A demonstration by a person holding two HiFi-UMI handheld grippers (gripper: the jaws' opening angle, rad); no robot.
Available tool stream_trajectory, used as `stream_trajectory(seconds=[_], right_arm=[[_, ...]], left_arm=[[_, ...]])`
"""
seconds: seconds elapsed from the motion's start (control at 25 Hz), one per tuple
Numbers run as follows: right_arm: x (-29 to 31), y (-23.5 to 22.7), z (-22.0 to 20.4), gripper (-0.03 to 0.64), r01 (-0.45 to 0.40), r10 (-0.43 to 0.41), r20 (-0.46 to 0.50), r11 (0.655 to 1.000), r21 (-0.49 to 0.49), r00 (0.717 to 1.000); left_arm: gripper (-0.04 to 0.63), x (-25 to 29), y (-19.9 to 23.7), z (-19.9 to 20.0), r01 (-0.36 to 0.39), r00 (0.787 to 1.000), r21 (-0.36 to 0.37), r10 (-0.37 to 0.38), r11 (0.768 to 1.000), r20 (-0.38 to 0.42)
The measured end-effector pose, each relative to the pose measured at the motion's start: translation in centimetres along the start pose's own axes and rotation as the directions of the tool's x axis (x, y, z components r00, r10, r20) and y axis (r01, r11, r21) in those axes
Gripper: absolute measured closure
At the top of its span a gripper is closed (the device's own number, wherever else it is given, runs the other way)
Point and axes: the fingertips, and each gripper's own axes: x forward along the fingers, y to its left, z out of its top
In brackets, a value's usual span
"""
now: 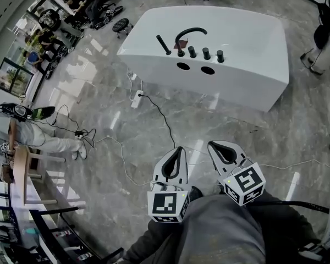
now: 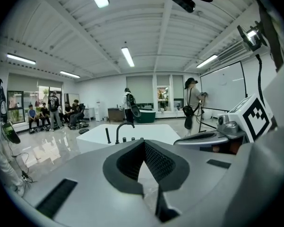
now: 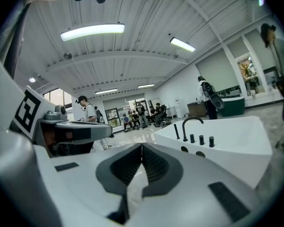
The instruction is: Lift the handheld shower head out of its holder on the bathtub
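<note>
People [image 1: 55, 32] are seated at the floor's far left edge. Nearer along that edge a standing person [image 1: 38, 136] in light clothes is seen. A cable [image 1: 159, 114] is trailed over the grey floor [image 1: 99, 92] from a power strip [image 1: 136, 99] just beside the bathtub's left corner.

The white bathtub [image 1: 253, 43] is set at the far middle of the floor. Along its near rim a row of black fittings is noted. The shower head [image 1: 164, 44] is seated in its holder at the row's left end, leaning slightly. The curved tap [image 1: 188, 34] is beside it, and three knobs [image 1: 207, 53] are lined up to the right.

The left gripper [image 1: 179, 150] is held low over the floor, well apart from the tub. Its jaws are pressed together at the tips with nothing between them. The right gripper [image 1: 213, 146] is held just beside it and is likewise closed and empty. Both are aimed toward the tub.
</note>
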Motion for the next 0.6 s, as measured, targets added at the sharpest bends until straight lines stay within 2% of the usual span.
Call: stream_trajectory(seconds=[0.36, 0.6], right_arm=[[1.2, -2.4, -1.4, 0.612, -0.004, 0.006, -0.058, 0.999, 0.035, 0.998], [6.1, -4.7, -1.7, 0.612, 0.023, -0.021, -0.104, 1.000, 0.019, 0.994]], left_arm=[[0.592, 2.5, 0.2, -1.2, -0.014, 0.999, -0.036, 0.013, 0.999, -0.049], [0.592, 7.5, 3.1, -2.6, 0.035, 0.998, -0.084, -0.040, 0.996, -0.049]])
